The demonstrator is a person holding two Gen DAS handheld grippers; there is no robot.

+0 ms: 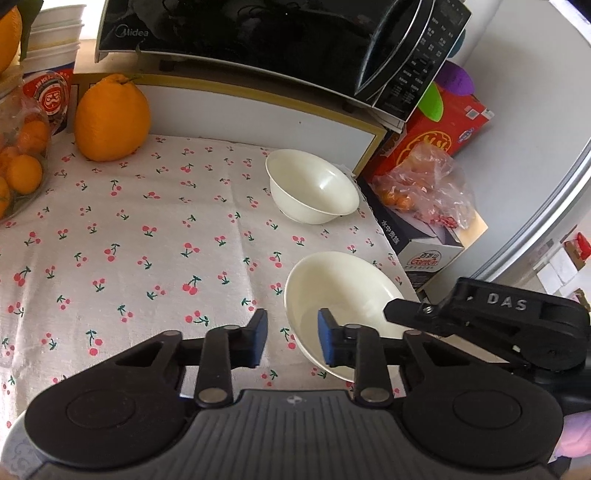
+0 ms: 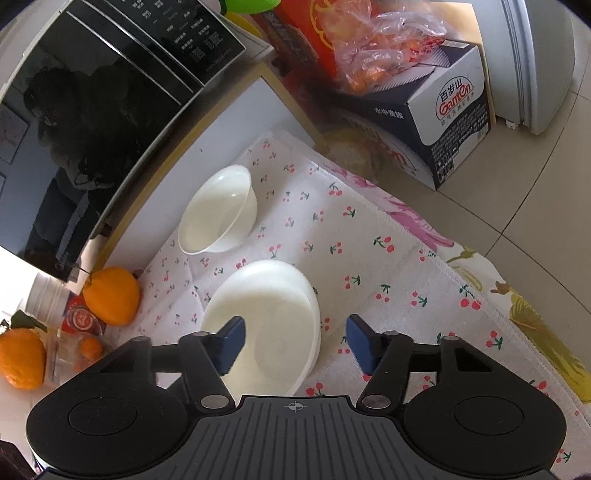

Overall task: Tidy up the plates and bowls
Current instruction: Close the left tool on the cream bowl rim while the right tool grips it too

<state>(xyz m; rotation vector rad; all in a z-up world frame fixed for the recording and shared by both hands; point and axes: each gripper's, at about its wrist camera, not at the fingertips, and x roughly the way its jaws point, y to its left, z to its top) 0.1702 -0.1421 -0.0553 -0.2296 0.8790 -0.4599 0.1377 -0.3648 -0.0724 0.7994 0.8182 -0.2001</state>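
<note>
While both claws are closing in on it from opposite sides, the plate (image 1: pixel 343 291) is sitting on the cherry-print cloth (image 1: pixel 147 240), close to the table's right-hand edge. The white bowl (image 1: pixel 314 188) is standing upright a little beyond it, apart from it, nearer the shelf under the microwave (image 1: pixel 258 29).

The left gripper (image 1: pixel 291 328) is straddling the plate's near-left rim - one blue pad outside over the cloth, the other inside over the well. A strip of cloth is showing between the outer pad and the rim, so the claw is released, not yet pinching. The right gripper (image 2: pixel 295 332) is doing the same on the opposite rim, one pad above the plate and the other hanging off to the side over cloth, also unclenched. Taking it by two rims looks like a way of lifting a shallow, slippery dish level, probably to pair it with the bowl. From the right wrist view the rim is looking doubled; whether a second plate lies underneath I cannot tell.

Room is lying mostly to the left - open cloth running up to the big orange fruit (image 1: pixel 110 118). To the right the cloth is dropping off toward a cardboard box (image 1: pixel 428 251) and the tiled floor (image 2: pixel 535 221), so a slip that way would be costly.
</note>
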